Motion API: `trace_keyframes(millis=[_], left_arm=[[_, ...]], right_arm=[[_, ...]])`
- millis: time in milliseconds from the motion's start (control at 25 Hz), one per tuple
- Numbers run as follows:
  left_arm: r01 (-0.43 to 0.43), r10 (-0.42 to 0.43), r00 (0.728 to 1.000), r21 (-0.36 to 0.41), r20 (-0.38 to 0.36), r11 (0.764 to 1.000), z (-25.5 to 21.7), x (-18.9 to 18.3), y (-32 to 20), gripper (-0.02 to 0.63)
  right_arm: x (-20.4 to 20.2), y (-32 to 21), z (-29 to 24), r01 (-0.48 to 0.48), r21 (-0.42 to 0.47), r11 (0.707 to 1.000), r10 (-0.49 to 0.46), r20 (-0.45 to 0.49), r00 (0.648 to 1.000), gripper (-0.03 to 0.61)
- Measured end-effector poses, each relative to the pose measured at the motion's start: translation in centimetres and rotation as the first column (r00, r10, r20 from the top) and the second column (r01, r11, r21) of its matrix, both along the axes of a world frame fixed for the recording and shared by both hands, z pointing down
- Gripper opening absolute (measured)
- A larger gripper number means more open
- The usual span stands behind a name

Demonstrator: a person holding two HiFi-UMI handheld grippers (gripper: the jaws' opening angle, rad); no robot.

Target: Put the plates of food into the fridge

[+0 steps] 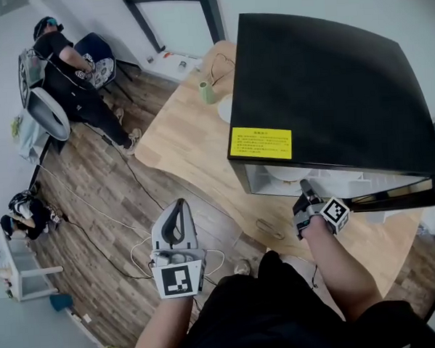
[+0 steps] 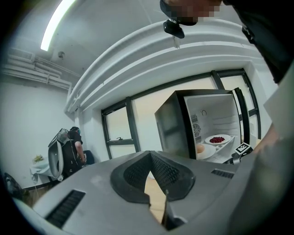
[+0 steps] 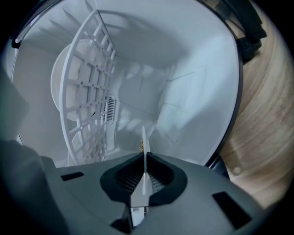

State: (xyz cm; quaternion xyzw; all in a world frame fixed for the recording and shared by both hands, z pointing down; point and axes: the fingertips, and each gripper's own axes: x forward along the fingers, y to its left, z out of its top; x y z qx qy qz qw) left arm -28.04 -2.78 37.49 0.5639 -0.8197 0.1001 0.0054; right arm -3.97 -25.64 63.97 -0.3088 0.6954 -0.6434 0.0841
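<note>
A black mini fridge (image 1: 329, 84) stands open on the wooden table (image 1: 187, 149). My right gripper (image 1: 304, 185) is at its opening, shut on the rim of a white plate (image 3: 143, 137) that shows edge-on as a thin line, with a bit of food (image 3: 141, 146) on it. This plate reaches into the white compartment beneath the wire shelf (image 3: 87, 105). In the left gripper view a plate of red food (image 2: 217, 139) sits on the shelf, with a second plate (image 2: 200, 149) below it. My left gripper (image 1: 178, 208) hangs shut and empty over the floor, left of the fridge.
The fridge door (image 1: 407, 189) stands open to the right. Behind the fridge's left side, a green cup (image 1: 207, 92) and another white plate (image 1: 225, 107) sit on the table. A person (image 1: 66, 68) sits by chairs at the far left. Cables (image 1: 118, 226) trail over the wooden floor.
</note>
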Motion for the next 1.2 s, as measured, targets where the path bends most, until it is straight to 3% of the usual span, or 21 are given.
trace_keyframes(millis=[440, 600, 680, 760, 880, 1040, 1200], left_arm=[[0.089, -0.089, 0.996, -0.012, 0.001, 0.996, 0.3, -2.1, 3.7, 0.005], [0.102, -0.102, 0.995, -0.015, 0.007, 0.995, 0.4, -2.5, 4.7, 0.004], [0.107, -0.107, 0.994, -0.013, 0.011, 0.994, 0.3, -2.7, 5.1, 0.005], [0.113, -0.113, 0.994, -0.010, 0.009, 0.994, 0.1, -2.9, 5.5, 0.004], [0.120, -0.120, 0.993, -0.016, 0.018, 0.993, -0.3, -3.2, 5.7, 0.005], [0.093, -0.093, 0.995, -0.006, 0.036, 0.996, -0.6, -2.9, 5.4, 0.005], [0.051, -0.051, 0.998, -0.001, 0.036, 0.999, -0.6, -2.3, 4.3, 0.005]], right_arm=[[-1.9, -0.2, 1.1, -0.001, -0.008, 1.000, 0.000, -0.031, 1.000, 0.035], [-2.4, -0.4, 1.1, 0.059, 0.073, 0.996, -0.047, -0.158, 0.986, 0.035], [-2.5, -0.3, 1.4, 0.120, 0.114, 0.986, -0.084, -0.282, 0.956, 0.037], [-2.4, -0.1, 2.0, 0.185, 0.128, 0.974, -0.116, -0.419, 0.901, 0.055], [-2.3, 0.1, 2.2, 0.260, 0.144, 0.955, -0.141, -0.551, 0.822, 0.134], [-1.9, -0.1, 1.7, 0.294, 0.172, 0.940, -0.128, -0.620, 0.774, 0.178], [-1.4, 0.3, 0.4, 0.305, 0.204, 0.930, -0.114, -0.628, 0.769, 0.200]])
